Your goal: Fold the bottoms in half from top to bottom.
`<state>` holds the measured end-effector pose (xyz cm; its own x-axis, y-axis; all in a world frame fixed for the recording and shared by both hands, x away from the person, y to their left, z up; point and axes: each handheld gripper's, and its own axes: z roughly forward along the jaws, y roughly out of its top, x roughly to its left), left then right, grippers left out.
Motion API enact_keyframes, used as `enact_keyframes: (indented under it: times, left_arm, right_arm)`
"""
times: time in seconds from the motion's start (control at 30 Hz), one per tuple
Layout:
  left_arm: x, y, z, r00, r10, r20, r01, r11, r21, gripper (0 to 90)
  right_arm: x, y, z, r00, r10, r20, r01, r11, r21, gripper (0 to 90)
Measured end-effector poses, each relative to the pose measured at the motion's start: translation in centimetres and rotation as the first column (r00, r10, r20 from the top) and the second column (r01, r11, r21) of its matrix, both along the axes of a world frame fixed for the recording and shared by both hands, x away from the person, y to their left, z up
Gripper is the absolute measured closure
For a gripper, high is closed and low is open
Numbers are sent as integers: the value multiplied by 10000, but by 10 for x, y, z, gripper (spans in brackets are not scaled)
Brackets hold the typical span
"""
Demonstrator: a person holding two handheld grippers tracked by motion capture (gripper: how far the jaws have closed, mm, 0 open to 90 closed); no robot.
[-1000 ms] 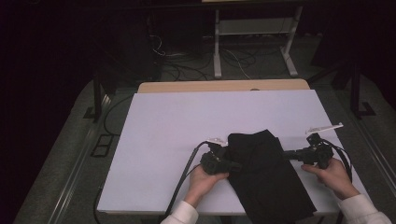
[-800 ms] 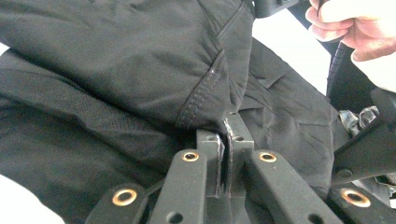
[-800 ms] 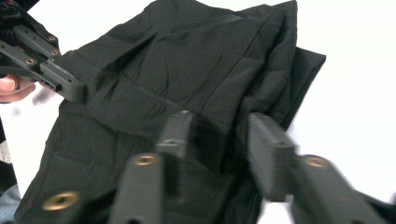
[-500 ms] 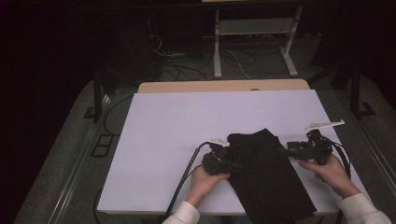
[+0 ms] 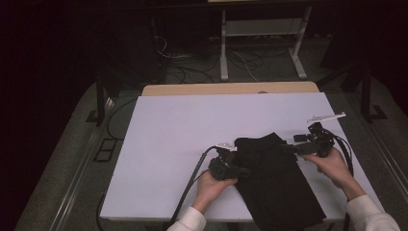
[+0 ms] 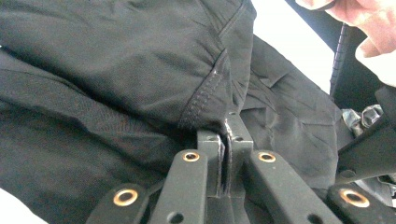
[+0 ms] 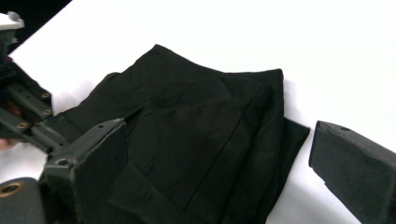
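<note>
Lying folded on the near right part of the white table (image 5: 192,139), reaching to its front edge: a black garment (image 5: 274,187), stitched seams visible in the left gripper view (image 6: 140,84). Clamped on a fold at the garment's left edge: left gripper (image 5: 235,168), jaws pressed together on the cloth (image 6: 224,140), held by the left hand (image 5: 211,185). Hovering just beside the garment's upper right corner: right gripper (image 5: 300,144), jaws just opened and now spread wide (image 7: 215,154), pads off the cloth, nothing pinched between them, carried by the right hand (image 5: 332,166). Trailing off the table's front: the left gripper's cable (image 5: 190,187).
</note>
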<state>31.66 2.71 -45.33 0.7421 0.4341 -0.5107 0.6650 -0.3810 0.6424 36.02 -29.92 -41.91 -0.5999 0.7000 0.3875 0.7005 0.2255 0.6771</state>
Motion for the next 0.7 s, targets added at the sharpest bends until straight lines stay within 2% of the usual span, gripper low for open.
enact_keyframes:
  times: [0.3,0.6,0.7]
  left_arm:
    - [0,-2,0,10000,-66,-1,66,10000,-37,865]
    - [-1,-3,-1,10000,-98,-17,98,9999,-52,865]
    - [-1,-3,-1,9999,-118,-11,118,9999,-59,865]
  right_arm:
    - [17,4,0,9996,-293,61,294,9995,-63,51]
    - [35,15,-3,9998,-177,57,177,9998,0,82]
    - [42,18,-7,9998,-156,-77,156,9999,42,95]
